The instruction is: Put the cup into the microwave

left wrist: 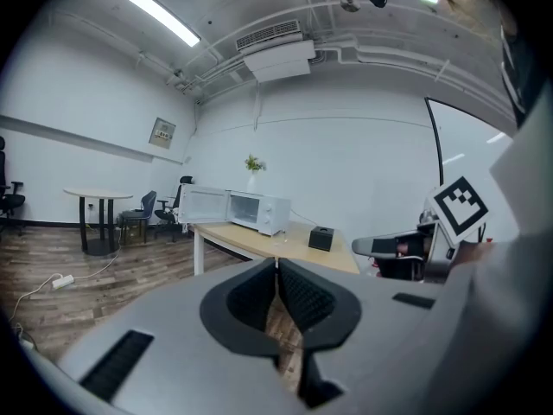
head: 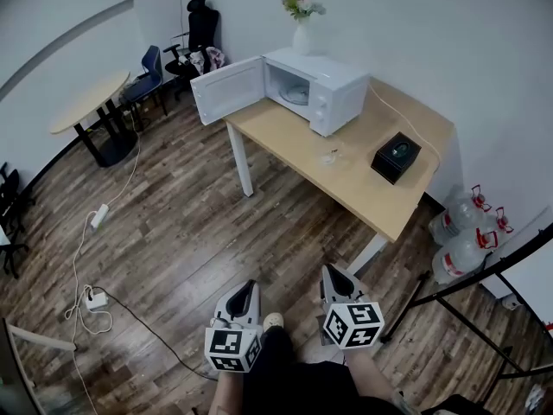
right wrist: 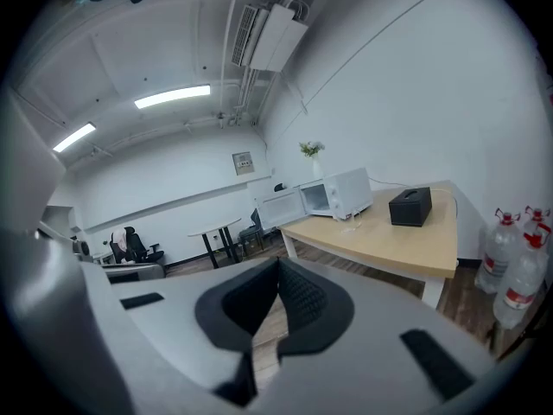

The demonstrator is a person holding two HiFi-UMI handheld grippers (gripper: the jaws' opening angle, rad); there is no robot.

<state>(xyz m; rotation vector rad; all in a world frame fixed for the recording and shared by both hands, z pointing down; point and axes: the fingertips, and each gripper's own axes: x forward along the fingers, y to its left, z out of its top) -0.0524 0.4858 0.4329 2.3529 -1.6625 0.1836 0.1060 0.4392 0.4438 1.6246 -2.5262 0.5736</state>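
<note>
A small clear glass cup [head: 331,156] stands on the wooden table [head: 285,137], in front of the white microwave [head: 318,89], whose door [head: 226,89] hangs open to the left. Both grippers are over the floor well short of the table, and neither holds anything. My left gripper [head: 251,286] and right gripper [head: 332,271] point toward the table, jaws together. In the left gripper view the shut left gripper [left wrist: 276,263] frames the far-off microwave [left wrist: 259,210] and cup [left wrist: 281,235]. The right gripper view shows the shut right gripper [right wrist: 278,263] below the microwave [right wrist: 337,195] and cup [right wrist: 350,221].
A black box [head: 397,156] sits on the table to the right of the cup, and a vase of flowers [head: 301,20] stands on the microwave. Water bottles [head: 462,232] lie by the right wall. A round table [head: 89,102], chairs and a power strip [head: 98,216] are at the left.
</note>
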